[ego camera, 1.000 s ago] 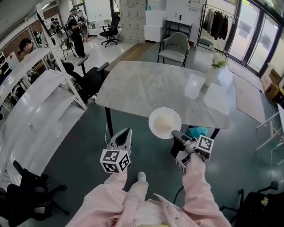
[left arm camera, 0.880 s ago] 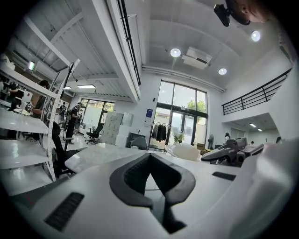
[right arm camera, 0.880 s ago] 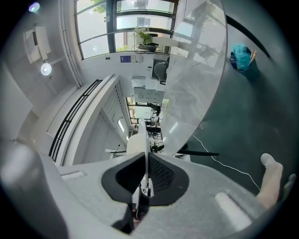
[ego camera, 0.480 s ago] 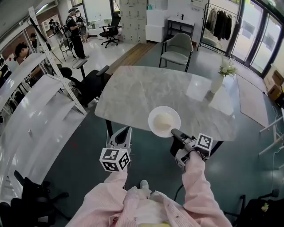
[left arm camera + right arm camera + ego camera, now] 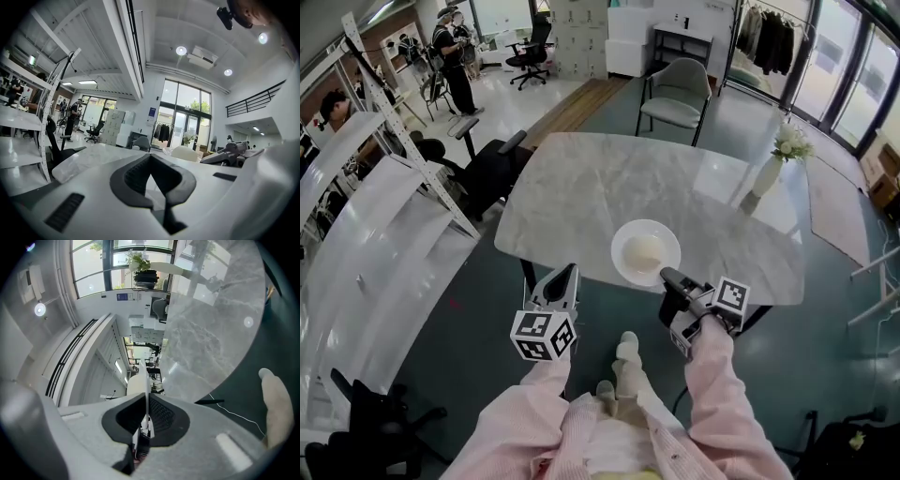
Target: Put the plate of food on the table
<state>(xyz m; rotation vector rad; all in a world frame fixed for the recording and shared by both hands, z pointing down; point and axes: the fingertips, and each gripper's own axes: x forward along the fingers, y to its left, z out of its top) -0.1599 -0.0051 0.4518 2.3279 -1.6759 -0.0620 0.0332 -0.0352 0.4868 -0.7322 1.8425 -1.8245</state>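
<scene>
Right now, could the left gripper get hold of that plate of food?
Probably yes. The left gripper hangs empty left of the plate of food, with nothing between them. The right gripper pinches only the plate's near rim, so its left rim is free. The left jaws would need to open first.

There was one plate point(image 5: 646, 251), one table point(image 5: 581, 197) and one vase point(image 5: 766, 176). Two grippers showed: the left gripper point(image 5: 565, 274) and the right gripper point(image 5: 667, 277).

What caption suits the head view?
Right gripper holds the plate of food by its rim at the marble table's near edge.
</scene>
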